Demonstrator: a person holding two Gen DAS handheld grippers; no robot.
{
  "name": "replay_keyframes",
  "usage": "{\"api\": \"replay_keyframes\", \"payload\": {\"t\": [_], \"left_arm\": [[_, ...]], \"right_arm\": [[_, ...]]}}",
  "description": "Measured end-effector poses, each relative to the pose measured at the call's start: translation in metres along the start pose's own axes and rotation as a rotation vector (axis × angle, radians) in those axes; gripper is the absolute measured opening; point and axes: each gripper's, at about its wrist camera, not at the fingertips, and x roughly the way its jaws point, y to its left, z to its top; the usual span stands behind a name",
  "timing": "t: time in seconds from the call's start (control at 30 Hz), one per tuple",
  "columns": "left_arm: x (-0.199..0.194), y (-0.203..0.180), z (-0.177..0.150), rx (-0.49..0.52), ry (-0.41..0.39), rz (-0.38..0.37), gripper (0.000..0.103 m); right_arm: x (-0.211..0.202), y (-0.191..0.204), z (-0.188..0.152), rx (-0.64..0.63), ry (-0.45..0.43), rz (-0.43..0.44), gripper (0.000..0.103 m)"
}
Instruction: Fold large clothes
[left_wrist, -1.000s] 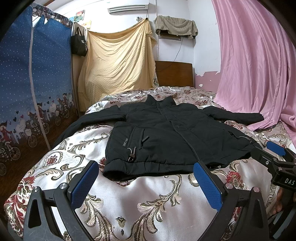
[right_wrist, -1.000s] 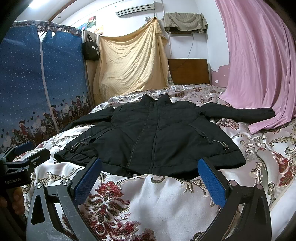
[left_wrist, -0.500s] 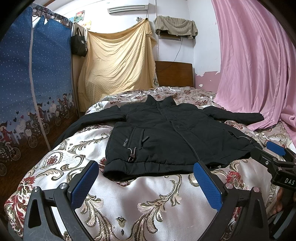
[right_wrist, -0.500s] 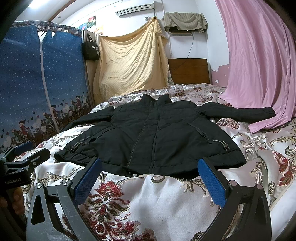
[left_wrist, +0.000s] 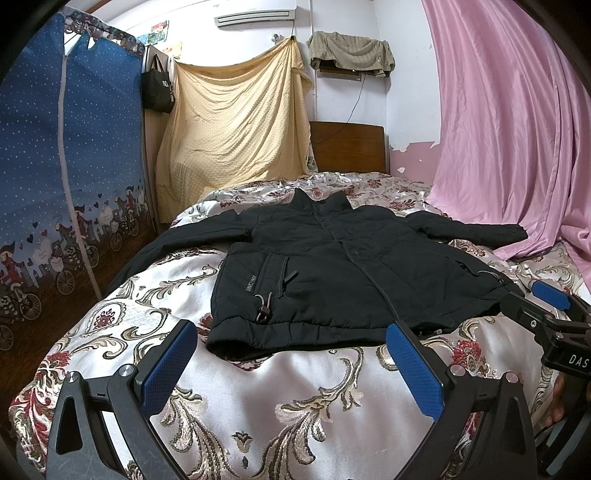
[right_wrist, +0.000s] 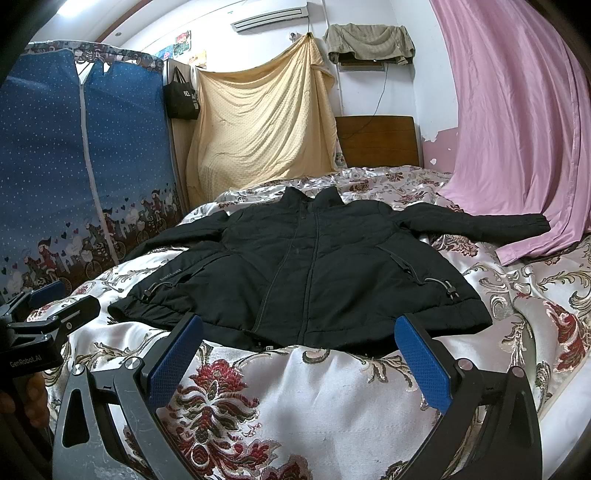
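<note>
Lying flat and face up on bed (left_wrist: 295, 398): black jacket (left_wrist: 332, 273), zipped shut, collar toward wooden headboard (left_wrist: 347, 147), hem toward cameras. Both sleeves spread out sideways; one reaching toward blue wardrobe (left_wrist: 66, 166), other toward pink curtain (left_wrist: 509, 129), cuff just beside curtain's lower edge. Small grey lettering on chest panel near a pocket, drawstring toggles visible near hem on both sides. Bedspread shiny, white with red and brown floral pattern.

Left gripper (left_wrist: 291, 363) spread wide, blue pads (left_wrist: 168, 363) well apart, nothing between them, hovering over bare bedspread just short of hem. Hem corner sitting between the two fingers in left wrist view, not touched.

Right gripper (right_wrist: 301, 354) also spread wide, holding nothing, fingers framing middle and zipper end of hem, close to fabric; contact not evident.

Each gripper visible at edge of other's view: right one beside jacket's far hem corner in left wrist view, left one at frame edge in right wrist view.

Background: yellow sheet (right_wrist: 258, 129) draped on wall, black bag (right_wrist: 181, 98) hanging beside it, air conditioner (right_wrist: 269, 16) up top.
</note>
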Motion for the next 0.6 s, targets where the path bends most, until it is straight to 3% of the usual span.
{"api": "replay_keyframes", "payload": {"t": [0.4, 0.6], "left_arm": [[0.0000, 0.0000, 0.0001, 0.000, 0.002, 0.001, 0.103], [0.0067, -0.0009, 0.0088, -0.004, 0.048, 0.025, 0.103]], "right_arm": [[0.0008, 0.0003, 0.0001, 0.001, 0.004, -0.001, 0.102], [-0.0007, 0.0005, 0.0051, 0.013, 0.022, -0.025, 0.102]]}}
